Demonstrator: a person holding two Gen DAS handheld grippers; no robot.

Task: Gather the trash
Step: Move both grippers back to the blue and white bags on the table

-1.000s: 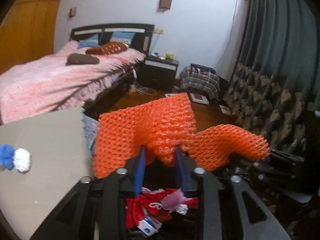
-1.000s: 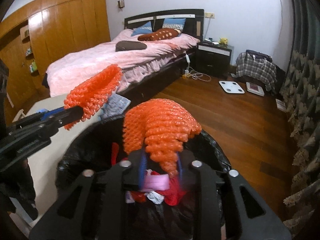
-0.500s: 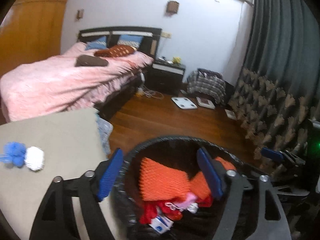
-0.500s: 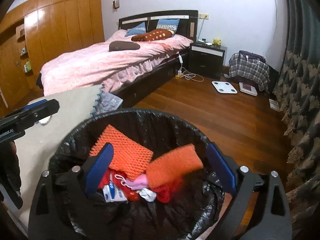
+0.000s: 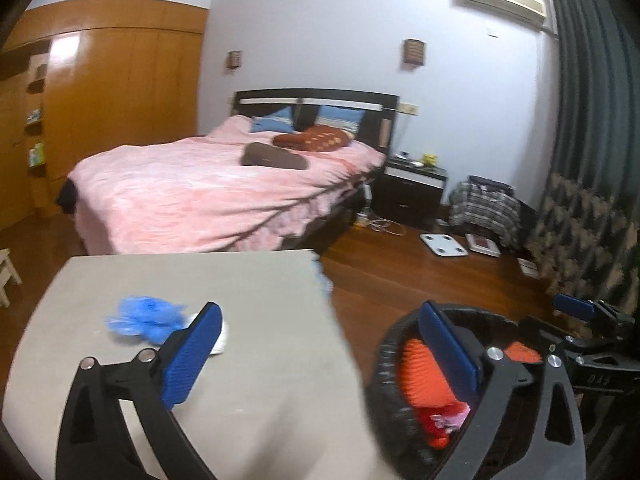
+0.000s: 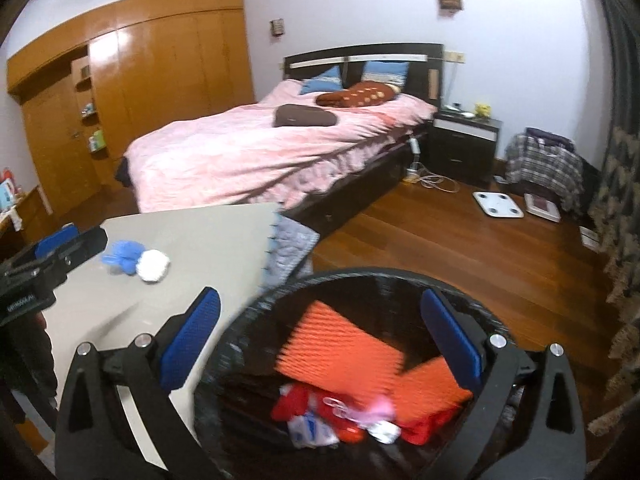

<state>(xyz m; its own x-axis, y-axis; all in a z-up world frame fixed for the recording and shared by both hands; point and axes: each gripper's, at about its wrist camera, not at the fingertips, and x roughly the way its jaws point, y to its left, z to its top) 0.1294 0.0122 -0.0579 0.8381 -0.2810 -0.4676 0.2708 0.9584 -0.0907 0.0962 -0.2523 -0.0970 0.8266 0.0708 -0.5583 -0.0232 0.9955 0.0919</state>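
orange foam nets dropped, both grippers empty + swinging back to the table

both orange foam net pieces (image 6: 340, 344) now lie in the black-lined bin (image 6: 360, 278) on top of red/pink scraps; a sec ago each was pinched in a gripper. left gripper (image 5: 320, 344) and right gripper (image 6: 320, 332) are spread wide w/ nothing between the blue pads. left cam has turned toward the grey table (image 5: 256, 280), where the blue wad (image 5: 144, 318) and white wad (image 6: 153, 265) sit touching, prob next pickups.
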